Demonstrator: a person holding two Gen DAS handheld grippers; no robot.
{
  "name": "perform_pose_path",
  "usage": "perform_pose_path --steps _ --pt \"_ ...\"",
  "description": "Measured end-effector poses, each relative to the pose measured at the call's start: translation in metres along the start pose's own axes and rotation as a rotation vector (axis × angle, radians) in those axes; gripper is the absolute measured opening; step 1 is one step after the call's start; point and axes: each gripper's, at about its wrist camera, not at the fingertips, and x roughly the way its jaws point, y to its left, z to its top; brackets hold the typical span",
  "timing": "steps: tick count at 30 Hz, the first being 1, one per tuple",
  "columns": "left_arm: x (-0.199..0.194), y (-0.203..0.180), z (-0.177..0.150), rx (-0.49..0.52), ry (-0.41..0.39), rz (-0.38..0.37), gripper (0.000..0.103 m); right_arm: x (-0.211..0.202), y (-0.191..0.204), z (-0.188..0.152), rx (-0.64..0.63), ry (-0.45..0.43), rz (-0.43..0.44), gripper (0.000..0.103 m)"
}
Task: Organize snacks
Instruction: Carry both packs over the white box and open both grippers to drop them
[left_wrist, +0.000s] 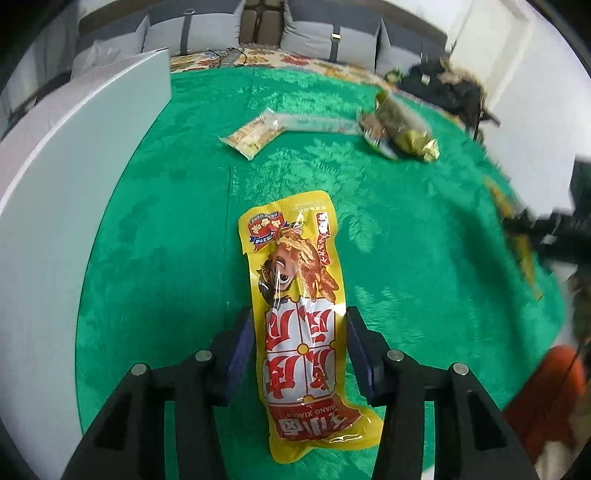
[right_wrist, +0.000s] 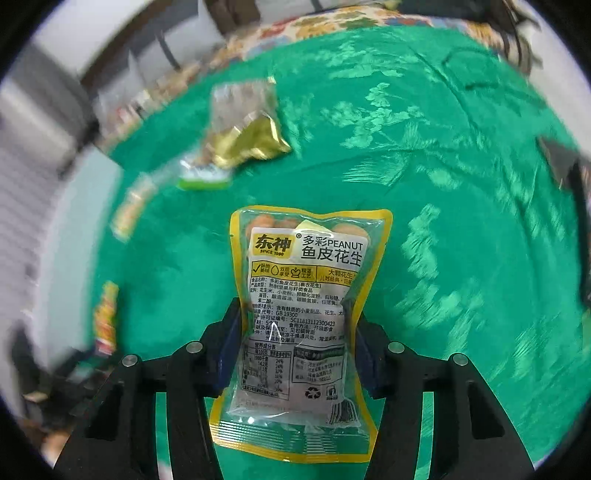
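Note:
In the left wrist view my left gripper (left_wrist: 299, 325) is shut on a long yellow and red snack packet (left_wrist: 295, 295), pinched at its lower half, its far end out over the green cloth (left_wrist: 166, 258). In the right wrist view my right gripper (right_wrist: 297, 321) is shut on a clear yellow-edged peanut bag (right_wrist: 303, 295), whose sides bend in at the pads. That bag hangs above the green cloth (right_wrist: 461, 240); the background is blurred.
A pale flat packet (left_wrist: 255, 134), a gold-ended packet (left_wrist: 402, 133) and a yellow packet (left_wrist: 517, 236) lie on the far cloth. A white board (left_wrist: 74, 166) stands at the left. The gold packet (right_wrist: 247, 136) and a green-edged one (right_wrist: 201, 177) also show in the right wrist view. A sofa is behind.

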Motion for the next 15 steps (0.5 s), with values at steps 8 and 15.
perform_pose_path --steps 8,15 --pt "-0.068 0.014 0.013 -0.098 -0.111 -0.138 0.048 0.009 0.049 -0.013 -0.071 0.056 -0.030 0.056" --pt "-0.145 0.075 0.027 -0.194 -0.238 -0.122 0.048 0.014 0.177 -0.016 -0.264 0.055 0.101 0.056"
